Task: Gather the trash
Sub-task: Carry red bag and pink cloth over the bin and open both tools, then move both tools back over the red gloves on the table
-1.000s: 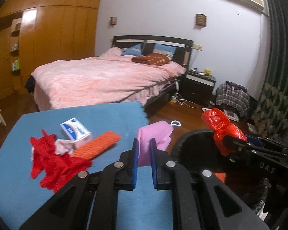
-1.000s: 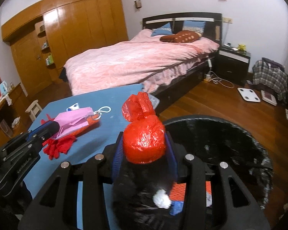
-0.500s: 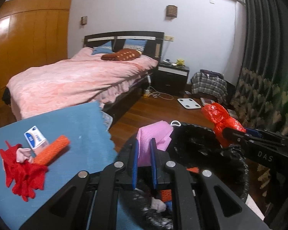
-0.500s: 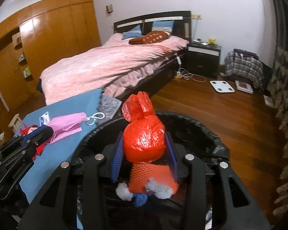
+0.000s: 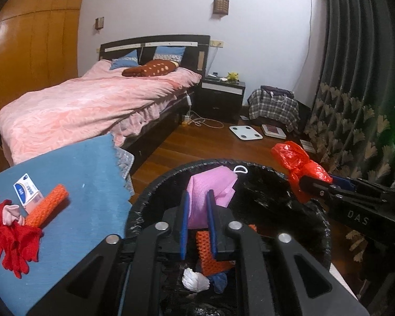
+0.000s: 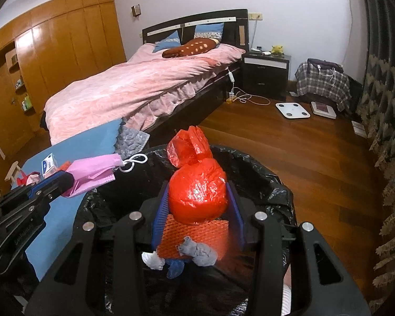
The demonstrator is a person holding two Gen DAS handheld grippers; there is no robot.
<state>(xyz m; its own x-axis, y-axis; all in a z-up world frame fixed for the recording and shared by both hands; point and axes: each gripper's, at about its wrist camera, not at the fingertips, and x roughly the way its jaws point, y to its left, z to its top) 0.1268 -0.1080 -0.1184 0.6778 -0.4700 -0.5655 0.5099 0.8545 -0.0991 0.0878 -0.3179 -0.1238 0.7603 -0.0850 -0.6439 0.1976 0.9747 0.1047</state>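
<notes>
My left gripper [image 5: 197, 208] is shut on a pink face mask [image 5: 210, 189] and holds it over the black-lined trash bin [image 5: 263, 181]. It also shows in the right wrist view [image 6: 92, 173]. My right gripper [image 6: 197, 200] is shut on a knotted red plastic bag [image 6: 197, 192] above the same bin [image 6: 266, 184]; the bag shows in the left wrist view [image 5: 300, 168]. Inside the bin lie an orange foam net [image 6: 194, 237], white tissue and a blue scrap.
The blue table [image 5: 87, 184] to the left carries an orange foam net [image 5: 47, 205], a small white-blue box [image 5: 26, 189], red gloves [image 5: 13, 242] and a pinkish scrap. Beyond are a pink bed [image 5: 92, 105], a nightstand, wood floor and dark curtains at right.
Both grippers have moved right from over the table to above the open bin, each keeping its item. The bin's contents have come into view beneath them.
</notes>
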